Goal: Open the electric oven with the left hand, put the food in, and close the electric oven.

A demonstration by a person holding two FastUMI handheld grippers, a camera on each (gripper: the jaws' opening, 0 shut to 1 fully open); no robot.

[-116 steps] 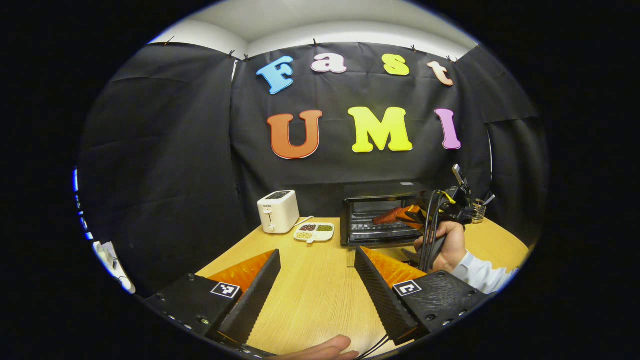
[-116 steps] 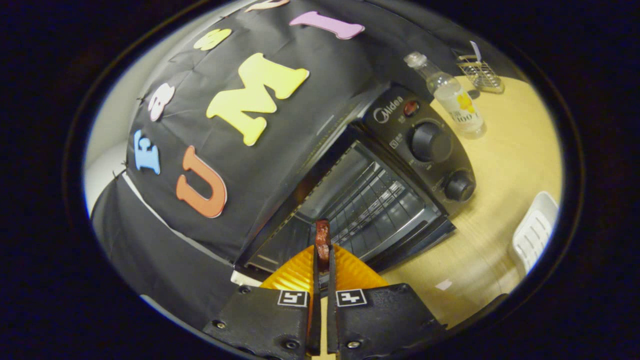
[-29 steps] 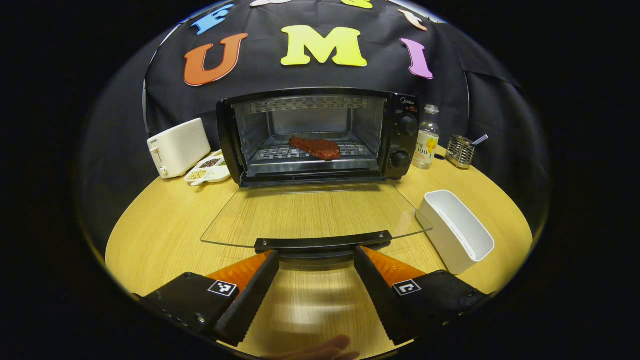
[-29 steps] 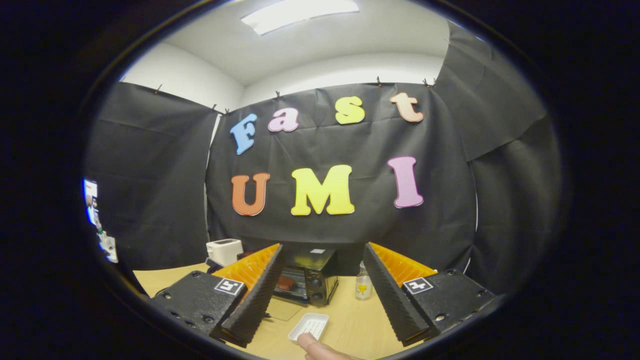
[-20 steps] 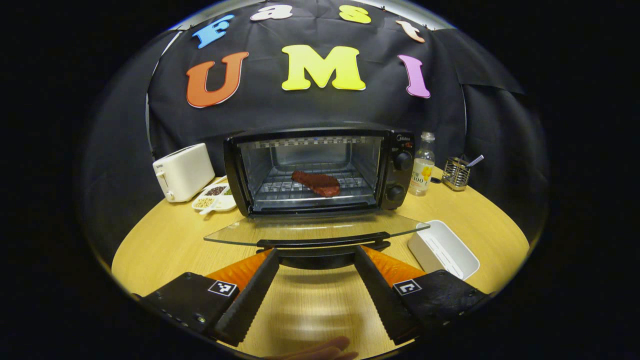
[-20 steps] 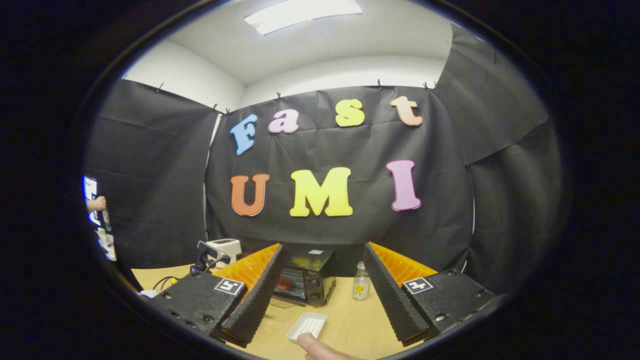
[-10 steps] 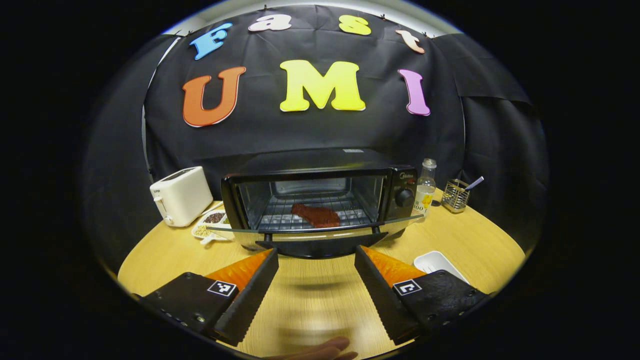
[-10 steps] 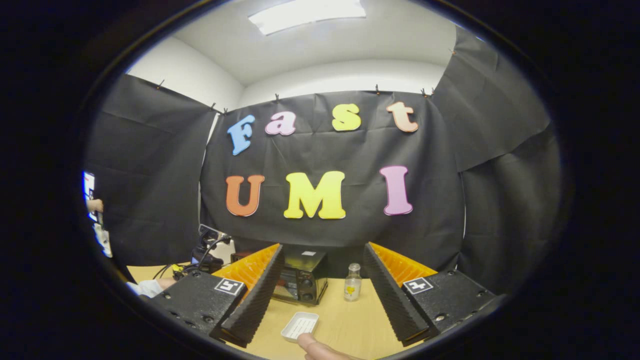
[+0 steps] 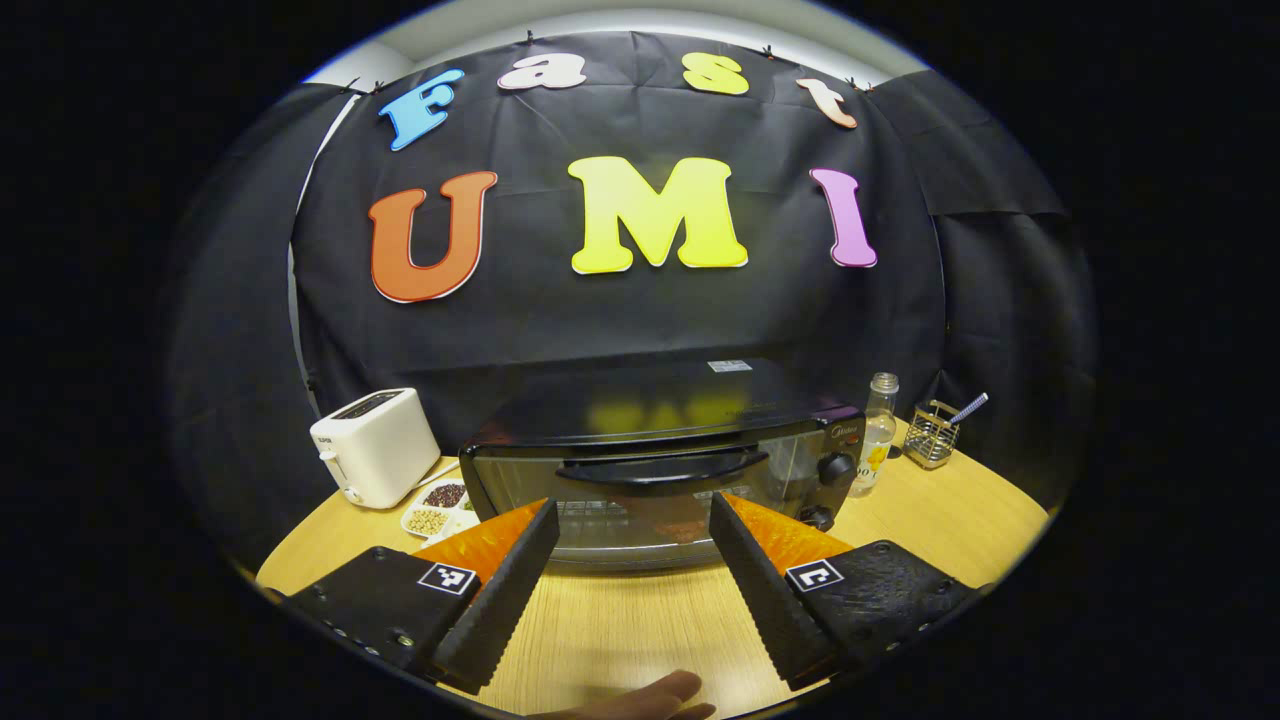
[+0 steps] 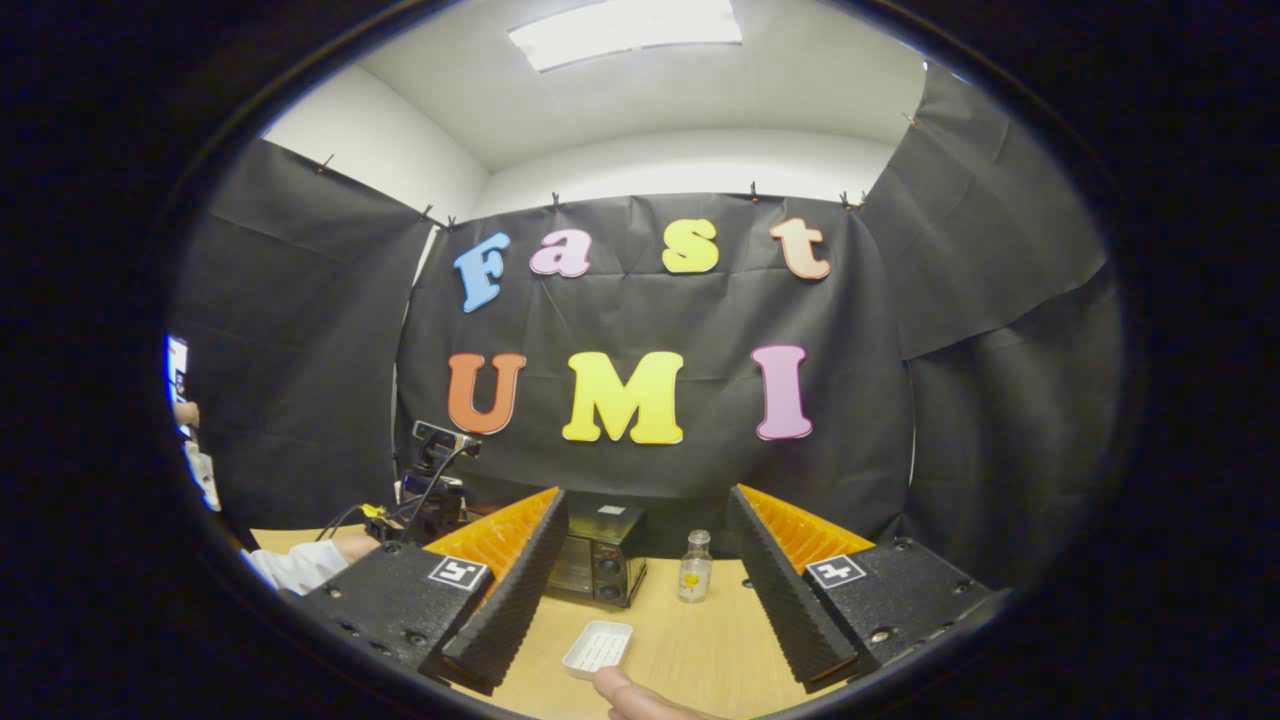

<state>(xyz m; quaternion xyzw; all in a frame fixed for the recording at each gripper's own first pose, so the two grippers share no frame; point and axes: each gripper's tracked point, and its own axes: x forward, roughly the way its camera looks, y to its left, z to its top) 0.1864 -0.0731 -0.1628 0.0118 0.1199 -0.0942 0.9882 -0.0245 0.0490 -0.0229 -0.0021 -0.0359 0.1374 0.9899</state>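
Closing step looks done: we see the oven door (image 9: 650,500) up with food (image 9: 668,518) behind it, left gripper (image 9: 632,560) fingers apart and empty, so next we would only back away.

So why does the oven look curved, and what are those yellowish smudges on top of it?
Left gripper view: the fisheye lens bends the oven and the table edge; the smudges are a blurred reflection on the glossy top, and the glass door shows a hazy sheen. Right gripper view: the ceiling light is glaring white, and the oven looks small.
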